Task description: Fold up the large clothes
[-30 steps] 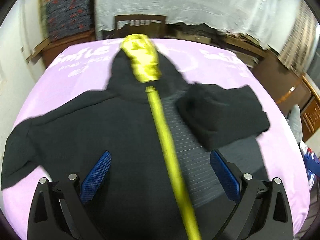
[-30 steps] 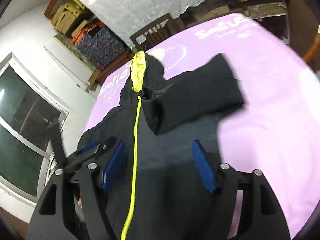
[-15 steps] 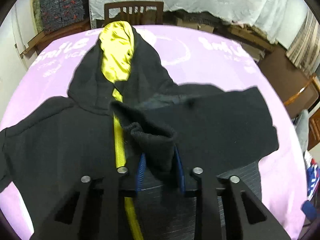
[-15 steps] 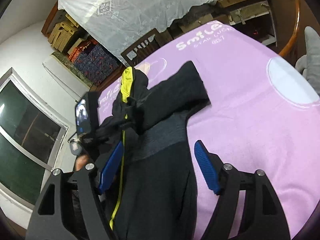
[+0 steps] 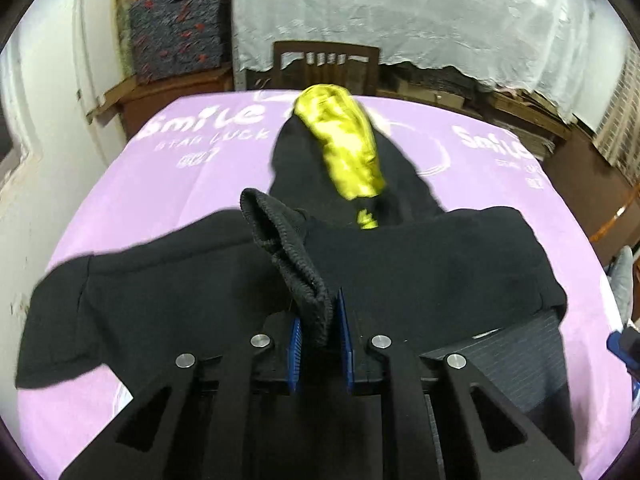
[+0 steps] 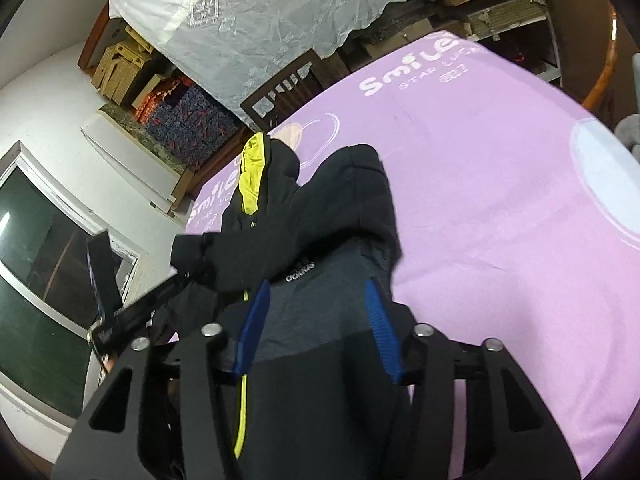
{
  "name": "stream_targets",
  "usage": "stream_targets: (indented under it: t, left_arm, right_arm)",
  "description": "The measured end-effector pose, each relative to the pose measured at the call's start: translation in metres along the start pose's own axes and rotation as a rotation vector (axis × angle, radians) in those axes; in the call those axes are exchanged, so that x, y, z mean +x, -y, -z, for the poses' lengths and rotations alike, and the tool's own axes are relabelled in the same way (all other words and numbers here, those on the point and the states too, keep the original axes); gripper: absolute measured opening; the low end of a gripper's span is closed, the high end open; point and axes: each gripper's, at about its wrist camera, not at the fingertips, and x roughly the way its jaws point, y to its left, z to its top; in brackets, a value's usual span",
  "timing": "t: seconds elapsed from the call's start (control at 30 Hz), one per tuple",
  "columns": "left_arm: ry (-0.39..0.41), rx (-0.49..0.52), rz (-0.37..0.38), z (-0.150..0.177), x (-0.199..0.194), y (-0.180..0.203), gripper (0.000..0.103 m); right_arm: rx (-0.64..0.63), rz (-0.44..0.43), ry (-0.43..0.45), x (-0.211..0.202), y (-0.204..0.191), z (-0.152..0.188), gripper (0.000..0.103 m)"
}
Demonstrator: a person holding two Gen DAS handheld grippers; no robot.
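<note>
Since a second ago, the left gripper [image 5: 320, 332] has closed and is now pinching the ribbed cuff [image 5: 292, 256] of the black hoodie [image 5: 420, 264], which is lying on the purple-covered worktop [image 5: 160, 184]. Over the hoodie's body, the right gripper [image 6: 316, 320] is narrowing, not yet pressing cloth.

Lilac table cover [image 5: 168, 184] printed "Smile / STAR LUCK" in white. Dark wooden chair [image 5: 326, 65] at 12 o'clock, beyond the far edge. White lace cloth [image 5: 420, 12] draped behind the chair. Patterned storage boxes [image 5: 176, 36] at 11 o'clock. Window [image 6: 36, 280] at 9 o'clock in the right wrist view.
</note>
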Motion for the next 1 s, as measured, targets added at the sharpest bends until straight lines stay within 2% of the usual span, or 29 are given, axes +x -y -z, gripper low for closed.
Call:
stream_targets:
  t: [0.13, 0.2, 0.23, 0.3, 0.43, 0.53, 0.63, 0.7, 0.8, 0.83, 0.87, 0.93, 1.0]
  left_arm:
    - [-0.017, -0.036, -0.048, 0.011, 0.009, -0.022, 0.037]
    - [-0.032, -0.074, -0.028, 0.014, 0.011, -0.034, 0.040]
    - [-0.037, -0.090, -0.014, 0.014, 0.010, -0.038, 0.040]
    - [-0.022, -0.094, -0.014, 0.014, 0.006, -0.043, 0.039]
    - [0.038, -0.074, -0.066, 0.012, -0.011, -0.044, 0.037]
    - [-0.001, -0.085, -0.096, 0.014, -0.005, -0.050, 0.036]
    - [-0.016, -0.108, -0.078, 0.013, -0.004, -0.052, 0.033]
    - [0.035, -0.083, -0.043, 0.007, -0.019, -0.041, 0.033]
    - [0.061, 0.006, 0.047, -0.008, -0.029, -0.009, 0.041]
    - [0.060, 0.024, 0.067, -0.013, -0.027, 0.001, 0.045]
    - [0.052, 0.048, 0.092, -0.019, -0.020, 0.016, 0.046]
    - [0.028, 0.086, 0.120, -0.024, -0.003, 0.038, 0.047]
    - [-0.012, 0.107, 0.120, -0.023, 0.019, 0.051, 0.047]
  right_arm:
    - [-0.019, 0.017, -0.032, 0.028, -0.010, -0.012, 0.028]
    - [-0.028, 0.044, -0.041, 0.046, -0.013, -0.023, 0.021]
    - [-0.026, 0.055, -0.043, 0.054, -0.013, -0.028, 0.016]
    - [-0.023, 0.074, -0.045, 0.069, -0.011, -0.039, 0.014]
    - [-0.006, 0.091, -0.090, 0.102, 0.002, -0.052, 0.013]
    - [0.039, 0.069, -0.148, 0.121, 0.019, -0.051, 0.013]
    - [0.047, 0.056, -0.177, 0.131, 0.032, -0.045, 0.004]
    - [0.019, 0.056, -0.184, 0.132, 0.031, -0.044, 0.004]
    - [0.029, 0.038, -0.199, 0.132, 0.033, -0.046, 0.004]
    - [0.047, 0.023, -0.196, 0.128, 0.034, -0.049, 0.004]
    - [0.049, 0.013, -0.185, 0.125, 0.032, -0.052, 0.008]
    - [0.020, 0.010, -0.138, 0.119, 0.022, -0.063, 0.009]
    - [0.018, -0.019, -0.128, 0.124, 0.014, -0.074, 0.009]
